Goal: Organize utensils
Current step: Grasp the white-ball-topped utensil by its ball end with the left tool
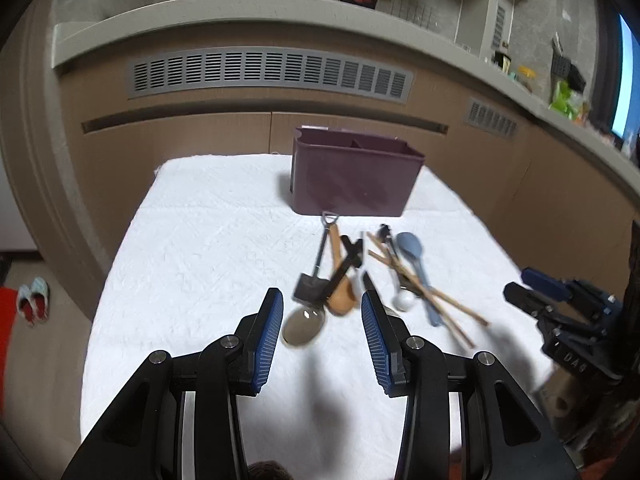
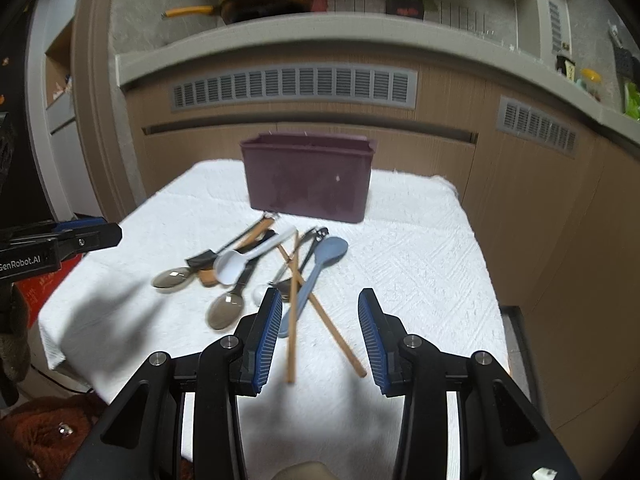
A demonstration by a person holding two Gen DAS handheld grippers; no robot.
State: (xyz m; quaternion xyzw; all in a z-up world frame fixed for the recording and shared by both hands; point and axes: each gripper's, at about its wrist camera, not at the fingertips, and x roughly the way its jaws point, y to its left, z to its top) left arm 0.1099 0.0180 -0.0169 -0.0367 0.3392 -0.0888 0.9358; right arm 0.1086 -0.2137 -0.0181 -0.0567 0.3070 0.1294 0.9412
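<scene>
A pile of utensils lies on the white cloth (image 1: 200, 248) in front of a dark purple bin (image 1: 354, 176), which also shows in the right wrist view (image 2: 308, 178). The pile holds a blue spoon (image 2: 320, 272), wooden chopsticks (image 2: 294, 312), a white spoon (image 2: 244, 260), metal spoons (image 2: 226, 310), a wooden spoon (image 1: 342, 292) and a black shovel-shaped utensil (image 1: 314, 276). My left gripper (image 1: 322, 320) is open just before the pile's near end. My right gripper (image 2: 320, 320) is open and empty above the chopsticks' near ends.
The cloth-covered table stands against brown cabinets with grey vents (image 1: 268, 74). A counter ledge above carries a yellow pan (image 2: 264, 0). The right gripper shows at the right edge of the left wrist view (image 1: 560, 308); the left gripper shows at the left of the right wrist view (image 2: 60, 240).
</scene>
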